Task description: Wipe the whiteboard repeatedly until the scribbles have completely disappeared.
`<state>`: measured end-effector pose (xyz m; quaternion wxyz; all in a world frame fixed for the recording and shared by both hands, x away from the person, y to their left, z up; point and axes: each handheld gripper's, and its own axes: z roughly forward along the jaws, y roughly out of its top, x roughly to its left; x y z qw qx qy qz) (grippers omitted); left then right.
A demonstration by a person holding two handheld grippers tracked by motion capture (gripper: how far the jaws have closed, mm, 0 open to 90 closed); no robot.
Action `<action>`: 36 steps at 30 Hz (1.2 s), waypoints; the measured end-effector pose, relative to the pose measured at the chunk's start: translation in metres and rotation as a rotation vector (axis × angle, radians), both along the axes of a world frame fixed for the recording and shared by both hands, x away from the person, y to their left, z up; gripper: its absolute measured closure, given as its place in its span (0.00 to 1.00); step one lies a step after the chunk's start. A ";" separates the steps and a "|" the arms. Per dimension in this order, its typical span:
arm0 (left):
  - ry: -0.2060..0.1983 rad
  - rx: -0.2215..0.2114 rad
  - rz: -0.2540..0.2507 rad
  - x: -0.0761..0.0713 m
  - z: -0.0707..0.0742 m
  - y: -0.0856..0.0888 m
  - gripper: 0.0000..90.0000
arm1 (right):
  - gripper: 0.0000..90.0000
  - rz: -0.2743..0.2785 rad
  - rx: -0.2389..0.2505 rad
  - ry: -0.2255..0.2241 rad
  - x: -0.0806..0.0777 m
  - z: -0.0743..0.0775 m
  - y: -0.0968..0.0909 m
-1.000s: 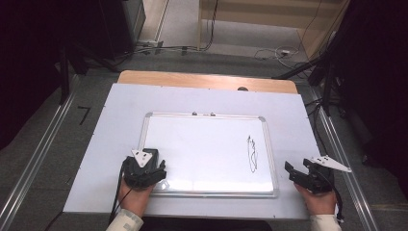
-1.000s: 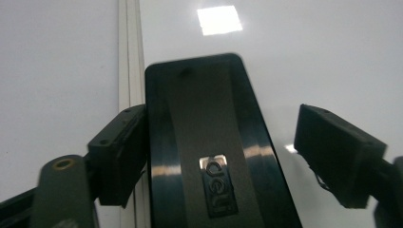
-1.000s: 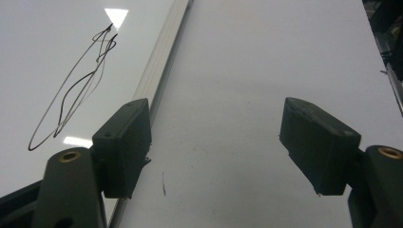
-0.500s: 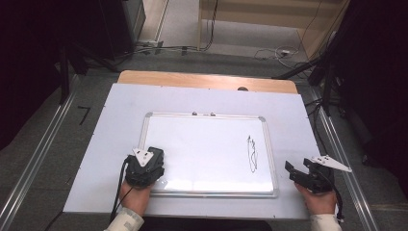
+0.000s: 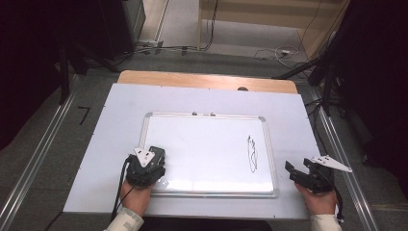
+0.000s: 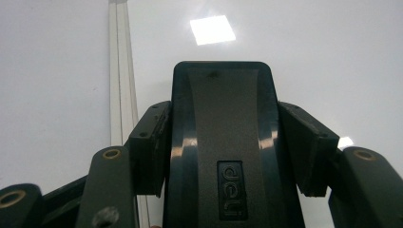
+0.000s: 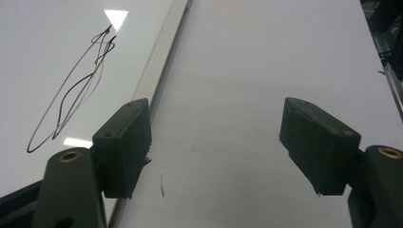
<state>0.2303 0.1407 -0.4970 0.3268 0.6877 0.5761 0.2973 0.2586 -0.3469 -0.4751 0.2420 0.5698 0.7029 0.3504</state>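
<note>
Item one, far left: my left gripper (image 5: 146, 166), at the near-left corner of the whiteboard (image 5: 202, 144), its jaws having just closed onto a black eraser (image 6: 221, 142); the pads press its two long sides, and it rests on the board just inside the left frame rail. Its long axis runs away from me, up the board. Item two, middle to right: a black scribble (image 5: 252, 154), the only mark on the board, lying well to the right of the eraser across bare white surface. Item three, far right: my right gripper (image 5: 308, 174), jaws wide apart and empty, over the counter (image 5: 115, 125) just outside the board's right rail, nearer the scribble.
</note>
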 end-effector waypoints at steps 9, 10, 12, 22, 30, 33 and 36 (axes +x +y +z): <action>-0.024 -0.034 -0.020 -0.002 0.008 -0.001 0.45 | 0.27 -0.001 -0.001 -0.001 0.000 0.000 0.000; -0.026 -0.040 -0.025 -0.002 0.009 -0.001 0.45 | 0.27 -0.002 -0.001 0.000 0.000 0.000 0.000; -0.026 -0.045 -0.032 -0.002 0.011 -0.002 0.45 | 0.27 -0.003 0.001 0.001 0.000 0.000 0.000; -0.020 -0.075 -0.083 0.000 0.018 -0.007 0.45 | 0.28 -0.005 0.003 0.001 -0.001 0.001 0.000; -0.024 -0.099 -0.118 0.002 0.024 -0.017 0.45 | 0.28 -0.001 0.003 -0.001 0.000 0.001 0.000; -0.020 -0.099 -0.129 0.005 0.024 -0.022 0.45 | 0.28 0.004 0.003 -0.003 0.000 0.001 0.000; -0.017 -0.104 -0.141 0.008 0.024 -0.027 0.45 | 0.28 0.003 0.004 -0.002 -0.001 0.002 0.000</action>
